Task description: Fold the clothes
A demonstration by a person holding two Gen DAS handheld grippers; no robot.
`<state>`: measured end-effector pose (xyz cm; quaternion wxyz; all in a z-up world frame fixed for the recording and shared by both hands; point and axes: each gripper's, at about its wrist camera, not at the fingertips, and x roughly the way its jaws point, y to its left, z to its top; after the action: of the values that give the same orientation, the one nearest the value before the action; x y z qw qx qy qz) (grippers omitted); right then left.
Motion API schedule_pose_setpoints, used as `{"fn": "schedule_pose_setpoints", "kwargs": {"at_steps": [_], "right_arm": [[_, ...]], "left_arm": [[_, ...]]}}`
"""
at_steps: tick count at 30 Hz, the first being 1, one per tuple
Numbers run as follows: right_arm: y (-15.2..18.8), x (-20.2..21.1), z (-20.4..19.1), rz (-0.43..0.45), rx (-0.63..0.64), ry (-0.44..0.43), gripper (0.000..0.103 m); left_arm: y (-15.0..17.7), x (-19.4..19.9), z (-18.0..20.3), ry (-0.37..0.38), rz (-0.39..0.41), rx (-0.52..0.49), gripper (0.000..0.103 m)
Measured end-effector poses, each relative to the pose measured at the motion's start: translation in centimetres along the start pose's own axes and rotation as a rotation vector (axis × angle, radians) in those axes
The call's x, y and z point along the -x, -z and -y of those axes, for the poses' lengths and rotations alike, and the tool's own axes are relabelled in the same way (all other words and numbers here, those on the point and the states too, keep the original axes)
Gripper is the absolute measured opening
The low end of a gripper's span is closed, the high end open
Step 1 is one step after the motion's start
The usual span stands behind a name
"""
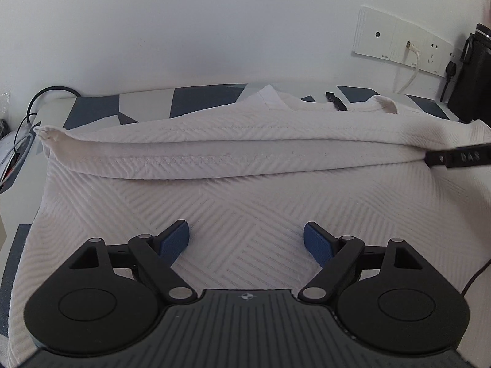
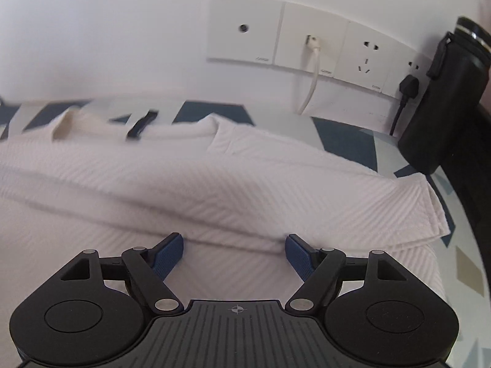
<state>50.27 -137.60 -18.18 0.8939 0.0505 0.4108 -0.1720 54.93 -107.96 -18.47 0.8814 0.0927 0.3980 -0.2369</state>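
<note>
A white ribbed garment (image 1: pixel 245 159) lies on a table with a blue and grey patterned cover (image 1: pixel 147 104). Its hem is folded back toward the collar, so a folded edge runs across the left wrist view. My left gripper (image 1: pixel 245 242) is open and empty, just above the lower layer of cloth. My right gripper (image 2: pixel 234 253) is open and empty, close to the folded edge of the garment (image 2: pixel 245 184). A black finger of the right gripper (image 1: pixel 457 158) shows at the right edge of the left wrist view, beside the fold.
A white wall with a socket panel (image 2: pixel 307 43), a white cable (image 2: pixel 311 82) and a black plug (image 2: pixel 408 87) stands behind the table. A black bottle in a pouch (image 2: pixel 445 98) stands at the back right. Black cables (image 1: pixel 30 113) lie at the left.
</note>
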Motion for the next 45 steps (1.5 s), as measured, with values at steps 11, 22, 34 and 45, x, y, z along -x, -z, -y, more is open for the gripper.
{"fn": "schedule_pose_setpoints", "kwargs": {"at_steps": [11, 22, 34, 45], "right_arm": [[-9.1, -3.1, 2.9, 0.277, -0.227, 0.133, 0.063], [-1.2, 0.4, 3.7, 0.020, -0.093, -0.022, 0.069], [-6.0, -6.7, 7.5, 0.024, -0.203, 0.111, 0.067], [-4.6, -2.6, 10.9, 0.016, -0.318, 0.066, 0.084]], "left_arm": [[-0.3, -0.1, -0.4, 0.018, -0.016, -0.021, 0.087], [-5.8, -4.4, -2.1, -0.173, 0.025, 0.013, 0.090], [-9.6, -3.6, -6.7, -0.202, 0.082, 0.219, 0.086], [-0.7, 3.7, -7.4, -0.056, -0.038, 0.322, 0.095]]}}
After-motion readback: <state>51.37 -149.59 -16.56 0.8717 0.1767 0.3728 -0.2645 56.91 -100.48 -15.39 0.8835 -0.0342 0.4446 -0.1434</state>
